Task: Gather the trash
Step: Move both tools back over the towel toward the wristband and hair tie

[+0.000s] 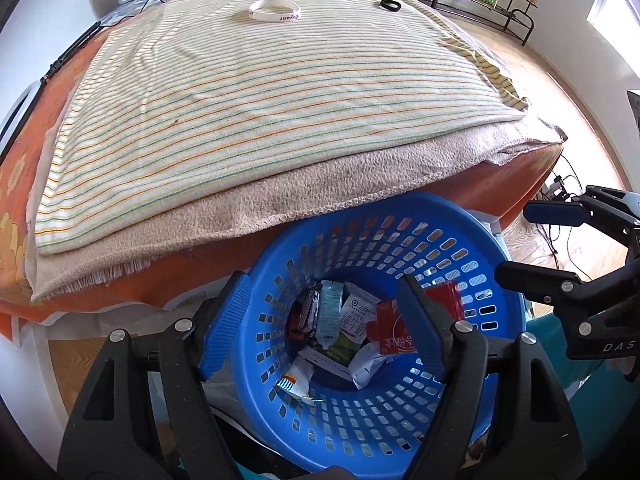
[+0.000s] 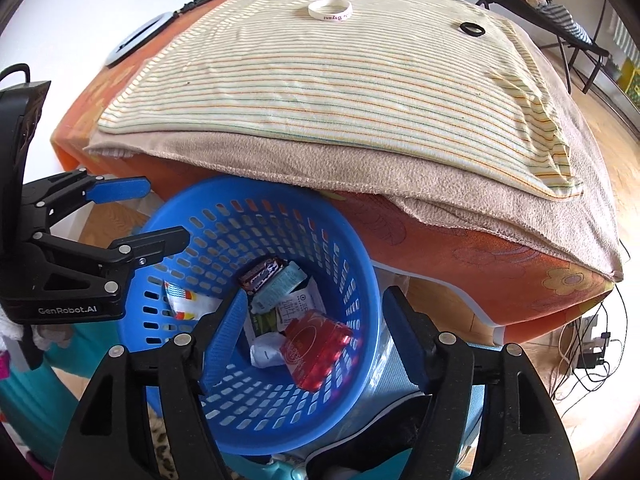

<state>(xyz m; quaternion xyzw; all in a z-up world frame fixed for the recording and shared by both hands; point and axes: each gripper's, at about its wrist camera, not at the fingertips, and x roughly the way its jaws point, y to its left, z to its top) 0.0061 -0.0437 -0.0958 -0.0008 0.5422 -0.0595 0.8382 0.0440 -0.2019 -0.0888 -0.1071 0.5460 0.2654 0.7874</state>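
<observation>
A round blue plastic basket (image 1: pixel 360 208) (image 2: pixel 224 188) stands on the floor against the bed's near edge. It holds several wrappers: a teal sachet (image 1: pixel 330 312) (image 2: pixel 280 284), white packets (image 1: pixel 366 364) (image 2: pixel 266 354) and a red packet (image 1: pixel 390 328) (image 2: pixel 316 348) on top of the pile. My left gripper (image 1: pixel 322 292) (image 2: pixel 164 212) hangs open over the basket's mouth, with nothing between its fingers. My right gripper (image 2: pixel 316 300) (image 1: pixel 514 240) is open too, over the basket's right side, and the red packet lies loose below it.
A bed with an orange flowered sheet (image 2: pixel 520 280) carries a beige blanket (image 1: pixel 320 184) and a striped cloth (image 1: pixel 260 100). A white wristband (image 1: pixel 274 11) (image 2: pixel 330 9) and a small black ring (image 1: pixel 390 5) (image 2: pixel 472 29) lie on the cloth. Cables (image 2: pixel 592 344) lie on the wooden floor at the right.
</observation>
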